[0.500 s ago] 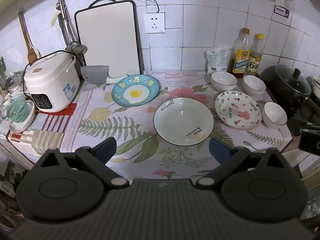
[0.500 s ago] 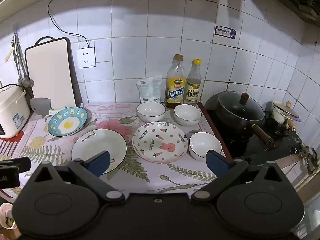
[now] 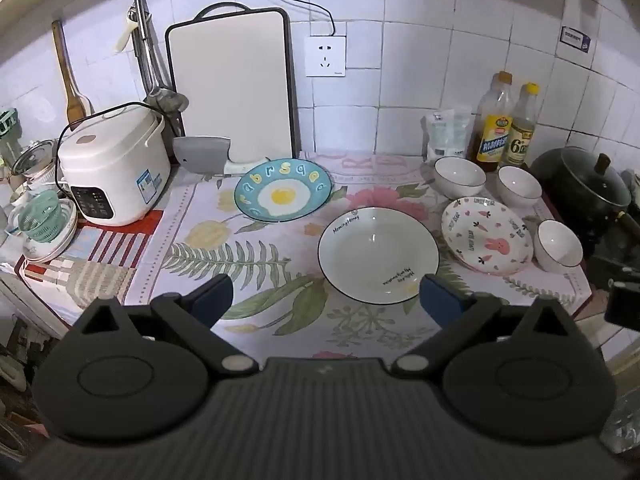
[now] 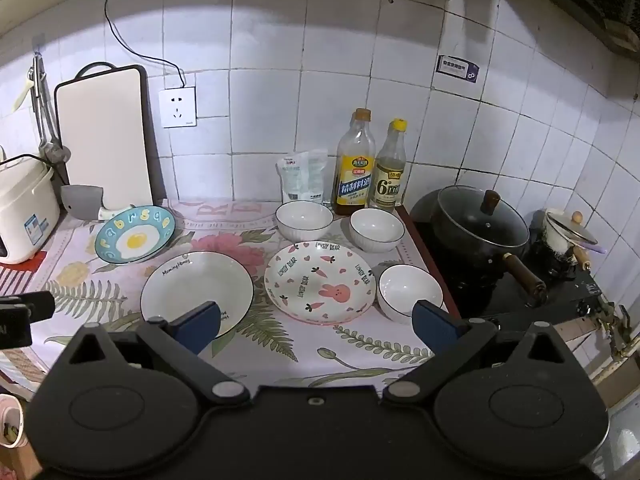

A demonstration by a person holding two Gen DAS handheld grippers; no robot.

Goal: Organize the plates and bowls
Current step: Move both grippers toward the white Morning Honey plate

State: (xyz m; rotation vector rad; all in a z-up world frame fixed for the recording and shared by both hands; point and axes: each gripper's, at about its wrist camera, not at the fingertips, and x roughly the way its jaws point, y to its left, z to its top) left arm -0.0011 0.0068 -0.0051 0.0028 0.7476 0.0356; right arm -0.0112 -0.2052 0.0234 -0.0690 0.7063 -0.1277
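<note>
Left wrist view: the left claw point(image 3: 322, 298) hangs released and empty above the near edge of the tabletop point(image 3: 256, 256), its blue fingers spread wide.
Plates, left view: the white plate point(image 3: 378, 254) lies just beyond the fingertips; the egg plate point(image 3: 283, 190) sits farther back, close to the cutting board point(image 3: 232, 84); the bunny plate point(image 3: 486, 234) lies to the right, close beside the white plate.
Bowls, left view: two bowls point(image 3: 460, 178) point(image 3: 519, 186) stand at the back near the bottles point(image 3: 491, 124), and a third bowl point(image 3: 558, 245) sits close by the bunny plate's right rim.
Right wrist view: the right claw point(image 4: 316, 320) is likewise released, holding nothing, above the near part of the cloth.
Plates and bowls, right view: the bunny plate point(image 4: 320, 282) lies straight ahead between the fingers, the white plate point(image 4: 196, 290) to its left, the nearest bowl point(image 4: 410, 292) at the right fingertip, two more bowls point(image 4: 305, 220) point(image 4: 376, 229) behind.
Step in hand: probably approach; no dish is stacked yet.
Doing it well: take each plate by its rim, one finger under the lip, and lift level before setting it onto another plate. Nest the bowls separately, lowering each straight down.
Risk: glazed rims look slippery, and the black pot point(image 4: 478, 220) stands close to the right-hand bowls.
</note>
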